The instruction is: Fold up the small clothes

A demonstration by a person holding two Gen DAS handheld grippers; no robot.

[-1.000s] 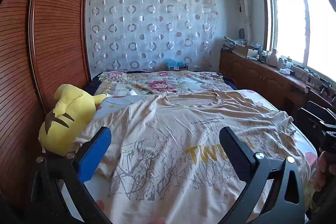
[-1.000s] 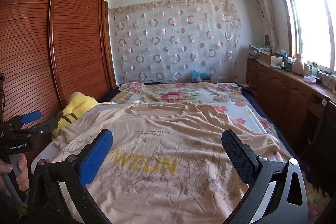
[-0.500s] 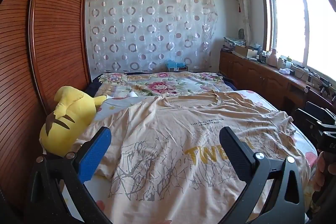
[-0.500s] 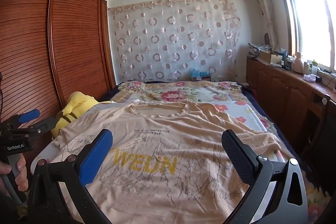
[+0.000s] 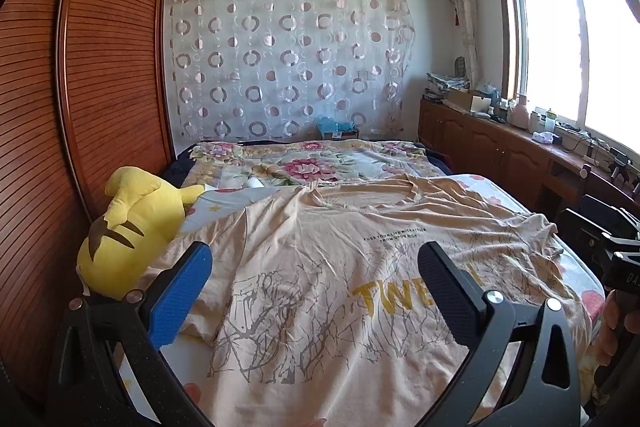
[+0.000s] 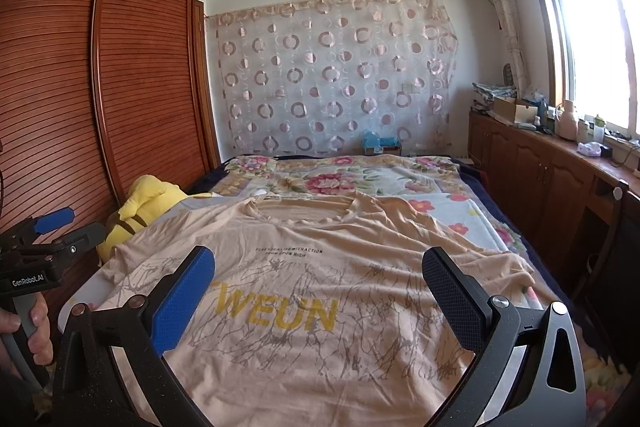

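A beige T-shirt (image 5: 340, 267) with yellow letters and a grey branch print lies spread front-up on the bed, collar toward the far end; it also shows in the right wrist view (image 6: 320, 287). My left gripper (image 5: 316, 271) is open and empty, held above the shirt's lower left part. My right gripper (image 6: 320, 275) is open and empty above the shirt's lower middle. The left gripper also shows at the left edge of the right wrist view (image 6: 48, 239), and the right gripper at the right edge of the left wrist view (image 5: 616, 247).
A yellow plush toy (image 5: 132, 231) lies at the bed's left edge by the wooden wardrobe (image 5: 100, 67). A floral quilt (image 5: 312, 163) covers the far end of the bed. A wooden cabinet (image 6: 560, 179) with clutter runs along the right under the window.
Both grippers have stayed open and almost still over the shirt; the views have shifted only slightly. The shirt has not moved.
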